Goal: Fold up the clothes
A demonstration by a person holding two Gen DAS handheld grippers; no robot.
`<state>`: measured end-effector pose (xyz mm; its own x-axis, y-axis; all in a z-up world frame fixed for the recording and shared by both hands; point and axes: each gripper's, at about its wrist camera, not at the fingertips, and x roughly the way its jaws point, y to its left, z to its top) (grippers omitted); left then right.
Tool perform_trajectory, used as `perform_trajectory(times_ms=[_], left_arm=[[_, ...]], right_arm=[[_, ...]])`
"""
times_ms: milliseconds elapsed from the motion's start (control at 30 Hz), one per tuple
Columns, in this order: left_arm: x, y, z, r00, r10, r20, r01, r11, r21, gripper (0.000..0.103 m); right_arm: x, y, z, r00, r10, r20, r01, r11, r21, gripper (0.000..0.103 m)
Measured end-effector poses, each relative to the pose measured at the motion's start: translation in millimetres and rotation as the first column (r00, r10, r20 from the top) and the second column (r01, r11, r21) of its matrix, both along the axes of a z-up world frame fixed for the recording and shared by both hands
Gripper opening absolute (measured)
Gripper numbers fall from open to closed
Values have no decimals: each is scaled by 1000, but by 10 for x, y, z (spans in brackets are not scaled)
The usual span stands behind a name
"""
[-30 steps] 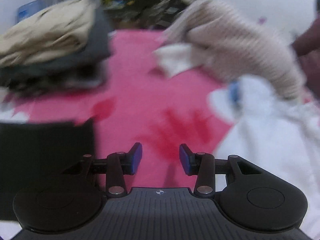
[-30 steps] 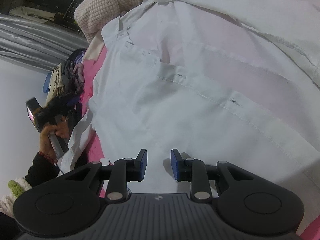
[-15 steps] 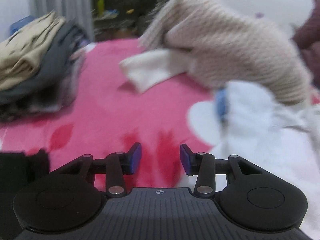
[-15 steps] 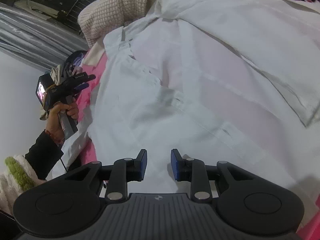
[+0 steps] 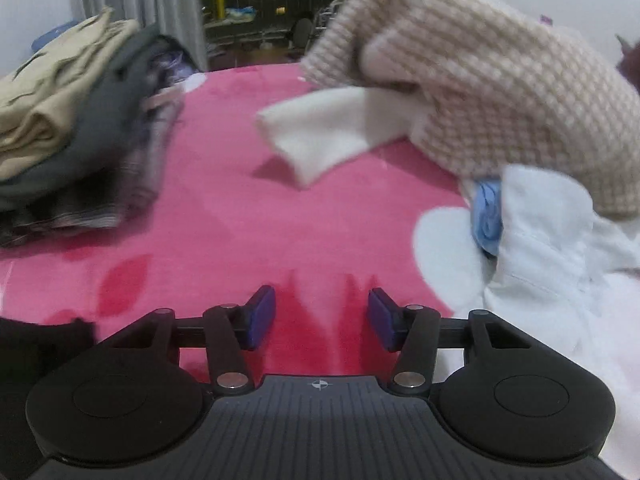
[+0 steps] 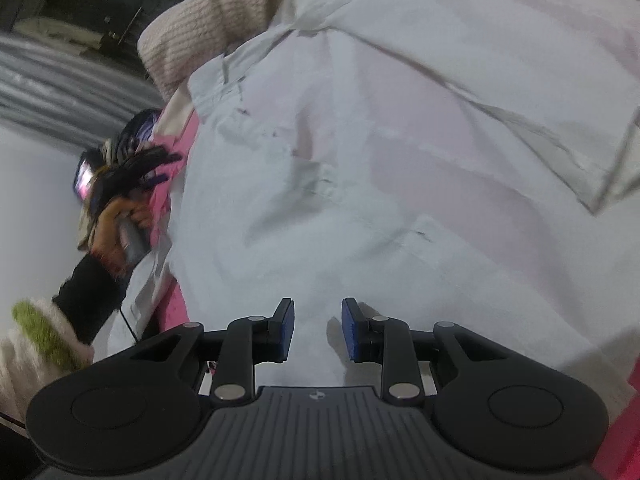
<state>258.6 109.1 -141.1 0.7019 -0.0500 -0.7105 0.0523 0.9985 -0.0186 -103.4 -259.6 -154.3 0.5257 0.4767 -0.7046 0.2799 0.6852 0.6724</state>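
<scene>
A white shirt (image 6: 400, 184) lies spread over the pink bed cover, filling most of the right wrist view; its edge (image 5: 560, 280) shows at the right of the left wrist view. My right gripper (image 6: 318, 330) hovers open just above the shirt's cloth, nothing between its fingers. My left gripper (image 5: 322, 320) is open over bare pink cover (image 5: 280, 216), left of the shirt. A beige knit sweater (image 5: 480, 80) is heaped beyond the shirt, also visible as the sweater (image 6: 200, 32). A hand (image 6: 116, 220) holds the left gripper at the shirt's left side.
A stack of folded clothes (image 5: 72, 132), tan on grey, sits at the far left. A white cloth piece (image 5: 320, 136) pokes out from under the sweater. A small blue item (image 5: 488, 216) lies by the shirt. A dark garment (image 5: 36, 344) lies near left.
The left gripper has swung right and forward, so the folded stack slid left and the sweater grew nearer. The right gripper pulled back and tilted, showing more of the shirt.
</scene>
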Motion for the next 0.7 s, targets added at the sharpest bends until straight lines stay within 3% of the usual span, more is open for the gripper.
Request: perform_trajectory(times_ms=[133,300,367,467,567,633,700], left_arm=[[-506,80,312,991,-136,11,136,990,-29,54],[-1224,17,292,939,-326,-112,327,945,-10,55],[-1445,-26,157,922,-344,-178,362,929,82,55],[-1618,-1,157,929,-324,-176,350,926,142,54],[-1710,-44,409,921,-361,-147,376,921,97,55],[-1800,-223,553,886,-444,-138,459,881,113,56],[-1961,-464,626,814,-557,-168,578,807,125,56]], right_arm=[[-166,-56,16,1000,-12,-4,12,1000,16,29],[-426,11,17,999,-1,-42,1,1000,5,29],[-529,19,-18,996,-8,-85,5,999,-34,29],[-756,-27,63,992,-42,-116,29,993,-112,25],[-982,-73,144,986,-79,-145,51,981,-190,26],[-1084,-95,218,986,-94,-139,60,971,-230,29],[-1072,-63,280,993,-75,-94,51,972,-228,29]])
